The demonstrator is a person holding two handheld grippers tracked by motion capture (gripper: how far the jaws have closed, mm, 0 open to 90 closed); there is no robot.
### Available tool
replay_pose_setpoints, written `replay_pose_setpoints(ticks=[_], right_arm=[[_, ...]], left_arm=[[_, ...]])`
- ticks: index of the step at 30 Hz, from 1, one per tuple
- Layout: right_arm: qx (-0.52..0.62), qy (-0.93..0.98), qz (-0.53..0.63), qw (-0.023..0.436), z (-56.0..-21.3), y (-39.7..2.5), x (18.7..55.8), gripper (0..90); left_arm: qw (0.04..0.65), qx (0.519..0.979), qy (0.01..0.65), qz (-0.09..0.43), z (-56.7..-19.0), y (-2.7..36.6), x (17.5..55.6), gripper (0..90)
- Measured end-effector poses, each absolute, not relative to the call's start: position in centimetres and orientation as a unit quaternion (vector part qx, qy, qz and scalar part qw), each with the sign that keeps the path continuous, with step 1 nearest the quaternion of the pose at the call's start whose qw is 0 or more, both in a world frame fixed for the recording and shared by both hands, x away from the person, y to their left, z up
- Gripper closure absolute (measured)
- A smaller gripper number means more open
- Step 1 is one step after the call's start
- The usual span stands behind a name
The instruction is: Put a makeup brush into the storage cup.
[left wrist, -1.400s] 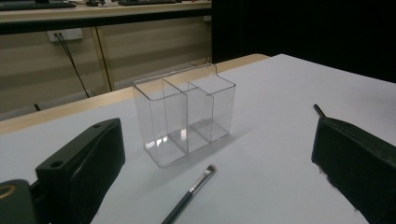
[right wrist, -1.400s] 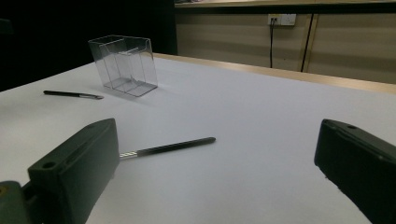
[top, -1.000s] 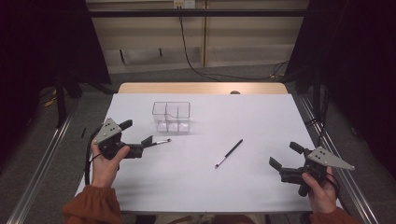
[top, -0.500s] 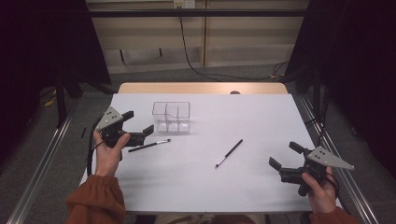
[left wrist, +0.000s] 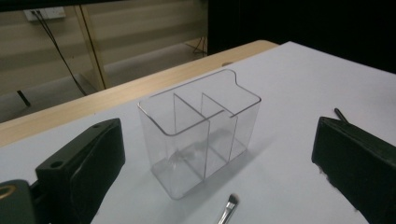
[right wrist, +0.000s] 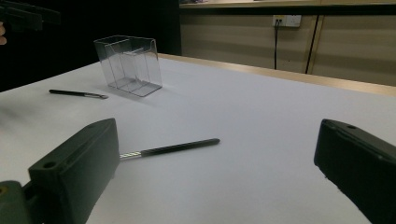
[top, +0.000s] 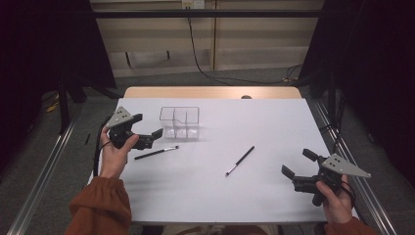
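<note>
A clear plastic organiser (top: 179, 122) with several compartments stands empty at the back left of the white table (top: 210, 200). A thin dark brush (top: 156, 152) lies just in front of it. A second brush (top: 240, 160) lies near the middle. My left gripper (top: 152, 139) hovers open left of the organiser, above the first brush's handle end. In the left gripper view the organiser (left wrist: 201, 130) sits between the wide jaws and a brush tip (left wrist: 229, 207) shows below. My right gripper (top: 298, 163) is open at the front right, facing the second brush (right wrist: 173, 148).
The table's wooden far edge (top: 210, 92) runs behind the organiser. Metal rails (top: 44, 171) flank the table on the floor. A cable (top: 205, 63) hangs on the back wall. A wide bare stretch of tabletop lies between the two grippers.
The left gripper has let go of the brush, which now lies on the table, and has moved up and back toward the organiser. The right gripper has stayed still.
</note>
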State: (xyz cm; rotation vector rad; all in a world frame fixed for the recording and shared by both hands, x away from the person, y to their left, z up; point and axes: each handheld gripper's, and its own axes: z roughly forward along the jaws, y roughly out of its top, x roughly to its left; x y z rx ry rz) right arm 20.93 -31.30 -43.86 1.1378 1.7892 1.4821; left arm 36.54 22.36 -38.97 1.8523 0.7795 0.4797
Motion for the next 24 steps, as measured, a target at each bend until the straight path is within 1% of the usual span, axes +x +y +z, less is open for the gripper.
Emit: replay_pose_setpoints(ticks=[3, 9, 14, 17, 19, 24], right_arm=[[0.423, 0.666, 0.551, 0.274, -43.9, -31.3, 20.9, 0.0], [0.423, 0.666, 0.55, 0.273, -43.9, -31.3, 21.0, 0.0], [0.422, 0.667, 0.55, 0.273, -43.9, -31.3, 21.0, 0.0], [0.423, 0.666, 0.55, 0.273, -43.9, -31.3, 21.0, 0.0], [0.422, 0.667, 0.549, 0.273, -43.9, -31.3, 21.0, 0.0], [0.422, 0.667, 0.551, 0.272, -43.9, -31.2, 21.0, 0.0]], left_arm=[[0.502, 0.778, 0.326, 0.188, -38.9, 22.5, 36.8, 2.7], [0.482, 0.792, 0.322, 0.188, -38.5, 22.4, 37.2, 3.1], [0.45, 0.816, 0.319, 0.174, -38.4, 22.5, 37.7, 3.1], [0.444, 0.821, 0.319, 0.162, -38.1, 22.5, 37.9, 4.9], [0.436, 0.826, 0.318, 0.164, -37.9, 22.4, 37.9, 4.9], [0.402, 0.85, 0.306, 0.149, -37.9, 22.0, 38.2, 5.4]])
